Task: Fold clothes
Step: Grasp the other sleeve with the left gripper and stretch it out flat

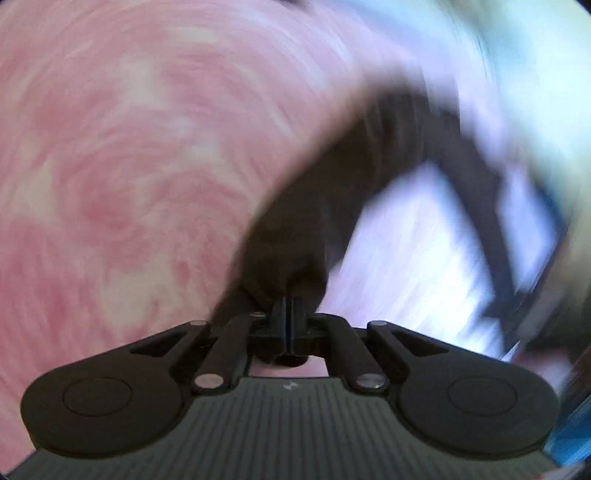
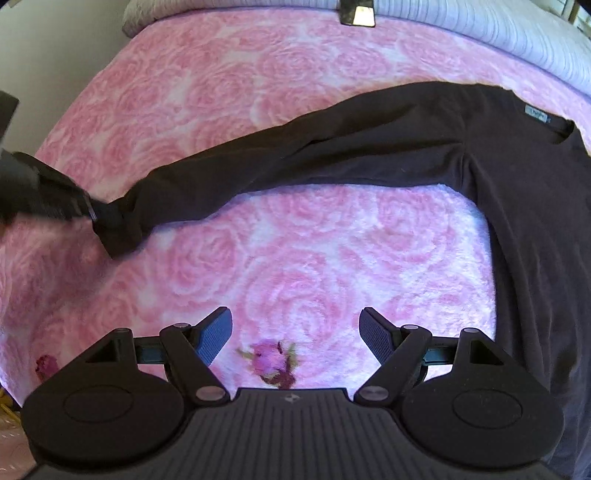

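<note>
On a fluffy pink blanket point(image 1: 110, 166) printed with roses, seen blurred through the left wrist camera, the left gripper point(image 1: 289, 306) has its two black fingers pressed together, pinching the cuff end of a dark brown long-sleeved fabric shirt point(image 1: 369, 166). From the pinch the sleeve rises away toward the upper right as a dark band, and more of the shirt shows as smeared dark shapes along the right edge. Motion blur hides finer detail here.

In the right wrist view the picture is sharp. The right gripper point(image 2: 295, 334) hangs over bare blanket point(image 2: 303, 258) with its blue-padded fingers point(image 2: 216, 338) spread wide and nothing between them. The shirt point(image 2: 535, 221) lies flat on the blanket at the right, its neckline with a small pale blue label point(image 2: 536, 113) near the upper right. One sleeve point(image 2: 258, 166) stretches out leftward across the blanket to its cuff, where the left gripper point(image 2: 90, 212) grips it at the far left. A white ribbed cover point(image 2: 480, 26) runs along the blanket's far edge.
</note>
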Demonstrator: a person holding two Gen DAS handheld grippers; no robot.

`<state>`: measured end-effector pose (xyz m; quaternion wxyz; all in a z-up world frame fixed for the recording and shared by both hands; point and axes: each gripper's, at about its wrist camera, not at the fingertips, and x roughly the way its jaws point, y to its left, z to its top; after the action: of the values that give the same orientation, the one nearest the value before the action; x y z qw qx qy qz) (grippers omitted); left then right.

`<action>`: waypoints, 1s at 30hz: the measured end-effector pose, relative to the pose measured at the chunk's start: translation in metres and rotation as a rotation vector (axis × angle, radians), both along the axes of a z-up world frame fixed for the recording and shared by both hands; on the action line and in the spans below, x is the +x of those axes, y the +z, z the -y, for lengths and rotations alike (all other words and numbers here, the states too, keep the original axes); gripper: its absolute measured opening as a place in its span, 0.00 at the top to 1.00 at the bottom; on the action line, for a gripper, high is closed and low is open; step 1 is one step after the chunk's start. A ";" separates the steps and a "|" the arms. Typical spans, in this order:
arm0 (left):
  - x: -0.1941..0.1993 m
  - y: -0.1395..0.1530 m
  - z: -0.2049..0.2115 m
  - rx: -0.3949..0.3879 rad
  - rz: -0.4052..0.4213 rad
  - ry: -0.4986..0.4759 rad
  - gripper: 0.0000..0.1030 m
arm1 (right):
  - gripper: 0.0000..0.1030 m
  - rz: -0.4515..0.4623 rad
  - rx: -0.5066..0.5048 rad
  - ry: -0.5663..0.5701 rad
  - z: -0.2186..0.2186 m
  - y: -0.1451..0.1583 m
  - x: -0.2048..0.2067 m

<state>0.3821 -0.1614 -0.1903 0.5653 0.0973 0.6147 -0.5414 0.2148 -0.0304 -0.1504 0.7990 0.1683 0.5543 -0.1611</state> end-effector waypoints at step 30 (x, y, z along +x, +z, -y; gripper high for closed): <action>0.036 0.000 -0.008 -0.112 0.440 -0.074 1.00 | 0.21 0.053 0.039 0.097 -0.055 -0.035 0.092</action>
<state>0.4181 -0.1535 -0.1903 0.6700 0.2042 0.4416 -0.5606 0.3069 0.0248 -0.1858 0.8169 0.1608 0.5435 -0.1068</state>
